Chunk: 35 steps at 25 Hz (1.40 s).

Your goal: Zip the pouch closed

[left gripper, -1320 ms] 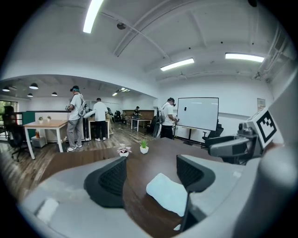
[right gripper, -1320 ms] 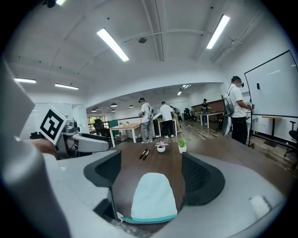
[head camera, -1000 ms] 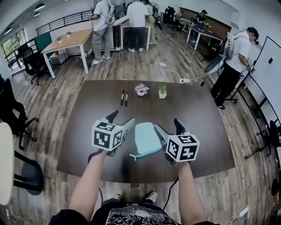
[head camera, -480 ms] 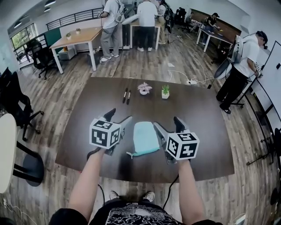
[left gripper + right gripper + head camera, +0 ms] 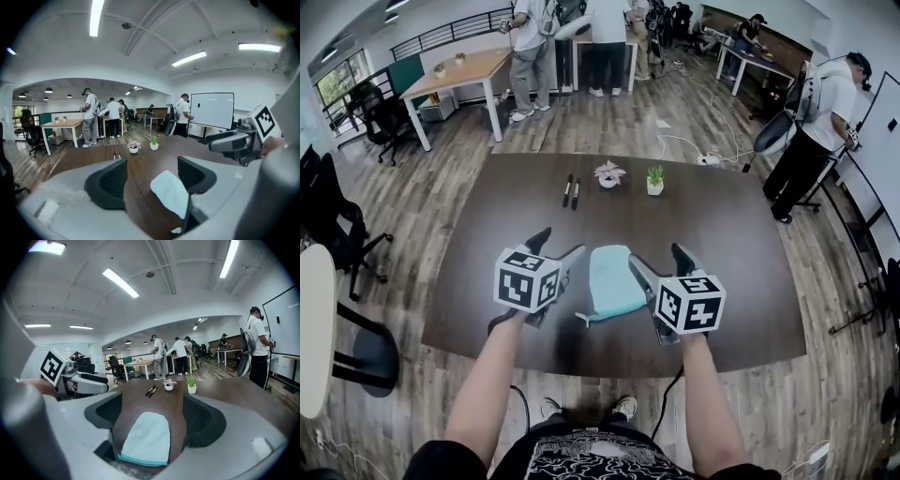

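Note:
A pale teal pouch (image 5: 612, 280) lies flat on the dark wooden table (image 5: 731, 234), between my two grippers. Its zip pull tab sticks out at its near left corner. My left gripper (image 5: 565, 255) hovers just left of the pouch, open with nothing between its fingers. My right gripper (image 5: 649, 269) hovers just right of it, also open and empty. In the left gripper view the pouch (image 5: 171, 192) shows low and right of centre. In the right gripper view the pouch (image 5: 145, 438) lies straight ahead between the jaws, its darker teal zip edge nearest.
Two black markers (image 5: 571, 191) lie at the table's far side, beside a small pink potted plant (image 5: 607, 174) and a green one (image 5: 654, 180). Several people stand at tables beyond. One person (image 5: 811, 141) stands to the right. Office chairs (image 5: 328, 225) stand on the left.
The head view has shifted slightly. Both grippers and the pouch keep nearly the same places relative to each other.

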### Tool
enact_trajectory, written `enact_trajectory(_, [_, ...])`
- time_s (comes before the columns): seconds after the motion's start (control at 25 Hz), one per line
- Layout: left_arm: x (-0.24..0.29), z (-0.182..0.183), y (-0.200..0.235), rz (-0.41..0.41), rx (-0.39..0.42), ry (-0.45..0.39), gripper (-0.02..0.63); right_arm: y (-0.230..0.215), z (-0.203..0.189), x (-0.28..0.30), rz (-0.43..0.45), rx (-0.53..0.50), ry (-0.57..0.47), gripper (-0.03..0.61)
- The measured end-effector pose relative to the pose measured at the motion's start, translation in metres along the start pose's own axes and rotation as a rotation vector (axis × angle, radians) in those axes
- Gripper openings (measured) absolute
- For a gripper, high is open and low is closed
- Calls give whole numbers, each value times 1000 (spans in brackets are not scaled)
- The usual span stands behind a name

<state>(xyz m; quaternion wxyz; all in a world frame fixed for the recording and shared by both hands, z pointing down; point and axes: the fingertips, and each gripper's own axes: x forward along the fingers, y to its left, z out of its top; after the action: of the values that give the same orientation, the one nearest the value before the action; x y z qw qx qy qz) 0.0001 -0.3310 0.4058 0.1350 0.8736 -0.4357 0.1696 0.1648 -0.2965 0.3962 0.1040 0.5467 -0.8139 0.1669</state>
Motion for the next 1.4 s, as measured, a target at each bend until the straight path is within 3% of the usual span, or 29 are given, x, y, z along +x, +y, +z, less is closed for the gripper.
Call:
enact_trajectory(0.56, [9,-66,-12,-142,70,143,339,20,-58,10,-34,77,86,394])
enact_trajectory(1.4, [18,-169,-43,-434,297,375,339,46,-145,8,-147,176,162,336])
